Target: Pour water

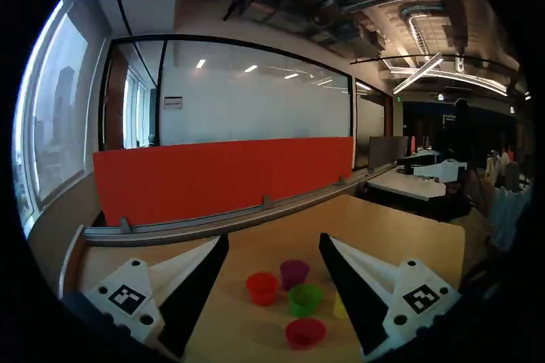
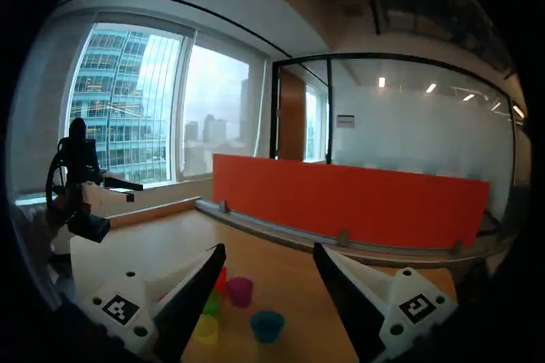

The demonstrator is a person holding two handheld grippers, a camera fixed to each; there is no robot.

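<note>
In the left gripper view, the white fingers of the left gripper (image 1: 272,237) are seen spread wide apart, with nothing held between them, above a light wooden table (image 1: 409,233). A cluster of small cups stands on the near part of the table, framed by the two fingers: a small orange-red plastic cup (image 1: 262,288) on the left, a purple plastic cup (image 1: 294,272) just beyond it to the right, a green plastic cup (image 1: 304,299) nearer, and a red plastic cup (image 1: 305,333) nearest of all. A yellow plastic cup (image 1: 338,307) is partly hidden behind the right finger. A long orange partition panel (image 1: 225,176) is set along the far edge of the table. In the right gripper view, the fingers of the right gripper (image 2: 269,247) are likewise held wide apart and empty above the same table. The purple cup is seen between them, with a blue plastic cup (image 2: 267,325) nearer and to its right; the green and yellow cups are seen at the left finger's inner edge, partly covered by it. Tall windows (image 2: 136,118) are seen at the far left.
</note>
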